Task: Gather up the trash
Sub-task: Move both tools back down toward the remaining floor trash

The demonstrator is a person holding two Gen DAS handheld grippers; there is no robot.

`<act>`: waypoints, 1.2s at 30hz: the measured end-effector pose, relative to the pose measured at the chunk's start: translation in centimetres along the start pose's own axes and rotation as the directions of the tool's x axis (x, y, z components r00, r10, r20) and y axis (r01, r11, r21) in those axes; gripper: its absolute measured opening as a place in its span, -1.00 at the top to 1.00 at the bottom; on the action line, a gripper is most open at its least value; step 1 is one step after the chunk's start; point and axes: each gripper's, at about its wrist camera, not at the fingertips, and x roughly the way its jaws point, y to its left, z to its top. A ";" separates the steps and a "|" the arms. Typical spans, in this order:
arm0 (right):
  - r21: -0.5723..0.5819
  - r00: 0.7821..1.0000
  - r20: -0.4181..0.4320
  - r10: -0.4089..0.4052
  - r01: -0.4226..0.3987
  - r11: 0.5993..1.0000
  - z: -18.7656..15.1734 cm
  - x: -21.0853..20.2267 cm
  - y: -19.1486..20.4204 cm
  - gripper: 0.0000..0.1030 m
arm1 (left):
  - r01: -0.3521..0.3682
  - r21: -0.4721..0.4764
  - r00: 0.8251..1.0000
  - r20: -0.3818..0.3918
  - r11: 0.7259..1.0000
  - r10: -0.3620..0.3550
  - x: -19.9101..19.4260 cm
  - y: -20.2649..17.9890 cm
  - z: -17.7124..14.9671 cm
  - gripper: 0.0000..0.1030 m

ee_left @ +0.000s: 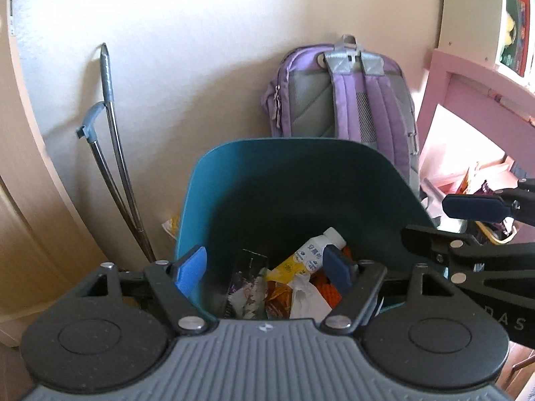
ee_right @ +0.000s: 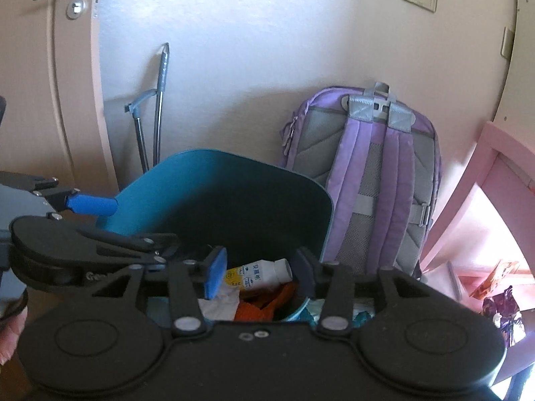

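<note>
A teal bin (ee_left: 234, 180) is being looked into from above by both grippers, w/ its mouth straight ahead of & just below the fingers. The left gripper (ee_left: 265, 267) is being held spread apart, nothing between its blue pads (ee_left: 191, 269); its fingers are straddling the near rim of the bin. The right gripper (ee_right: 260, 272) is likewise being held spread wide & empty, approx. over the bin's near edge.

Trash is being seen piled at the bottom of the bin, directly in front of both sets of fingertips. A small white bottle (ee_left: 316, 250) w/ a white cap, blue print & a yellow label patch is lying on its side on top of the pile. Beside it, crumpled white paper (ee_left: 306, 295), something orange (ee_left: 326, 289), & shiny printed wrappers (ee_left: 247, 292) in purple & brown are being seen packed together, touching each other.

Further ahead of the grippers, beyond the bin, a purple backpack (ee_left: 344, 97) w/ grey straps is being propped against the wall. Ahead-left of the bin, two metal poles w/ grey handles (ee_left: 107, 107) are being leaned on the same wall. To the right of the right gripper, more crumpled wrappers (ee_right: 505, 304) are being seen on the floor under pink furniture (ee_right: 498, 153), well apart from the bin.
</note>
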 end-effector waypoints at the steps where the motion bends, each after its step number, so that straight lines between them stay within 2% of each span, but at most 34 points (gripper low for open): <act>1: -0.004 1.000 0.004 0.001 -0.001 1.000 0.0 -0.5 0.2 0.11 | 0.002 -0.003 1.000 0.004 1.000 -0.002 -0.5 0.0 0.0 -0.50; 12: -0.009 0.997 0.039 0.063 -0.063 0.998 -1.1 -6.5 1.3 0.01 | 0.032 0.019 0.998 0.059 0.999 -0.033 -7.5 0.0 -1.9 -0.51; 15: -0.033 0.997 0.048 0.067 -0.065 0.997 -1.6 -8.1 2.2 -0.02 | 0.034 0.024 0.996 0.076 0.999 -0.035 -9.5 0.2 -2.6 -0.57; 23: -0.082 0.990 0.068 0.121 -0.115 0.990 -3.3 -12.1 4.7 -0.10 | 0.061 0.031 0.993 0.104 0.998 -0.064 -13.9 1.2 -5.4 -0.58; 29: -0.086 0.986 0.047 0.162 -0.157 0.984 -5.7 -13.2 6.0 -0.11 | 0.081 0.033 0.992 0.091 0.996 -0.083 -15.7 2.4 -8.5 -0.59; 36: -0.090 0.977 -0.015 0.214 -0.214 0.973 -10.3 -11.3 8.2 -0.12 | 0.117 0.006 0.993 0.018 0.993 -0.117 -14.9 4.2 -13.2 -0.63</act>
